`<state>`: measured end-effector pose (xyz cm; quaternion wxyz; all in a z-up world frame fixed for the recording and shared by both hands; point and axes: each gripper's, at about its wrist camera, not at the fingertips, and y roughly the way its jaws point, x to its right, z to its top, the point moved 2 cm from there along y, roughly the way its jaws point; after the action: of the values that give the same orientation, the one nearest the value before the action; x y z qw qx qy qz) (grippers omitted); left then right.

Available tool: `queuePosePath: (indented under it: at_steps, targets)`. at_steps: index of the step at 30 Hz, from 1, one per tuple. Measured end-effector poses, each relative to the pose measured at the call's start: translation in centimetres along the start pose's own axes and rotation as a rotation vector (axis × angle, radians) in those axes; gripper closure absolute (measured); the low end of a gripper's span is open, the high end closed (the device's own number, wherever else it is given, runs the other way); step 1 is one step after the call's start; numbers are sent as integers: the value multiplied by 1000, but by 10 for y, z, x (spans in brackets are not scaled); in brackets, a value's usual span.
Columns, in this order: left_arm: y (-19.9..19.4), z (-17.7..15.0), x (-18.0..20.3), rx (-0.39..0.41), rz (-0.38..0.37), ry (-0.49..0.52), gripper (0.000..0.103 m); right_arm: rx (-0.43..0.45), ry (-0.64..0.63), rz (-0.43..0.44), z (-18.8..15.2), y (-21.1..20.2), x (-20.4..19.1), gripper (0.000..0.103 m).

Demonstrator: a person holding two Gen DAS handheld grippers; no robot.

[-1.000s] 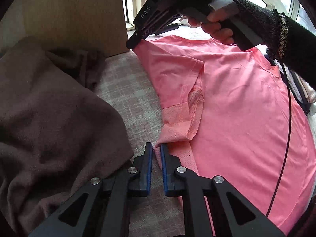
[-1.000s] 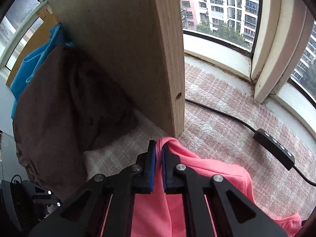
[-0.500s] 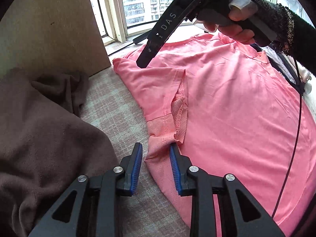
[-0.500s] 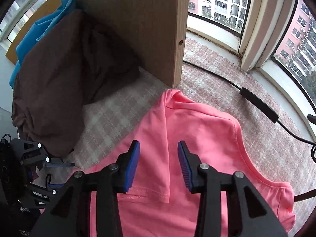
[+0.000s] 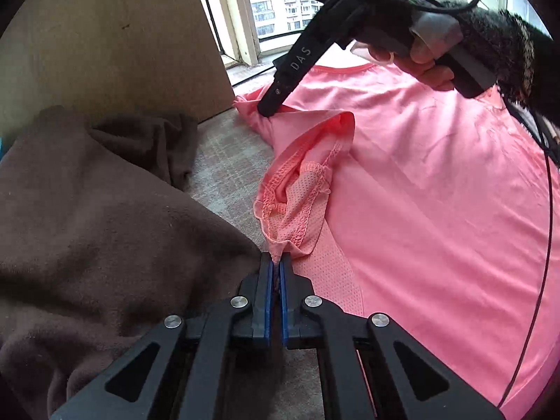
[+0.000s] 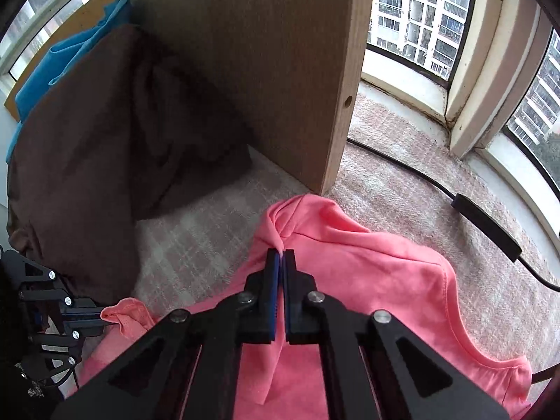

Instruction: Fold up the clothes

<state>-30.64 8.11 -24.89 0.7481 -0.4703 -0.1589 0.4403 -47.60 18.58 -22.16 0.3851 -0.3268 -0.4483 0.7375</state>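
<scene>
Fingers: left gripper (image 5: 275,262) pinched shut on pink T-shirt (image 5: 420,182) at sleeve hem; right gripper (image 6: 281,257) pinched shut on its shoulder fold. Brown garment (image 5: 87,210): heaped at left. T-shirt: spread on checked cloth surface (image 6: 196,231), right of wooden panel (image 5: 105,42). Handling, judged: light, limp, drapes; hold seams and hems.

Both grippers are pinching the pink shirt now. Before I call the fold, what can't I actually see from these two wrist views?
- Pink shirt hem and far sleeve: cut off by the left wrist view's right and bottom edges.
- Fabric caught by the left gripper and right gripper: the layer count is hidden between the shut fingers.
- Blue garment: mostly buried under the brown garment, right wrist view.
- Surface under the shirt: covered.
</scene>
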Motion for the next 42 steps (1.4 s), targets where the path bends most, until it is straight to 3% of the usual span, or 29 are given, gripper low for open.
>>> queuePosePath:
  at_steps: [6, 11, 14, 17, 20, 26, 30, 36, 42]
  targets:
    - [-12, 1, -5, 45, -23, -30, 100, 17, 77, 1, -11, -10, 11, 99]
    - [-10, 2, -3, 36, -30, -22, 99, 20, 177, 102, -37, -31, 17, 61]
    - [-11, 4, -3, 43, -41, -36, 99, 4, 203, 145, -56, -34, 12, 61]
    - [-13, 4, -2, 49, -41, -37, 99, -47, 190, 129, -74, -18, -7, 61]
    - [-16, 4, -1, 53, -46, -41, 99, -34, 146, 122, -76, -10, -21, 61]
    - [-22, 4, -6, 70, -70, -90, 100, -11, 61, 127, -80, -10, -43, 81]
    - [-24, 3, -8, 75, -70, -120, 100, 4, 102, 109, -75, -17, -21, 81]
    - [-21, 0, -7, 60, -39, -93, 96, 33, 171, 78, -64, -29, 16, 68]
    - [-35, -8, -8, 68, -55, -59, 93, 54, 226, 44, -55, -40, 48, 68]
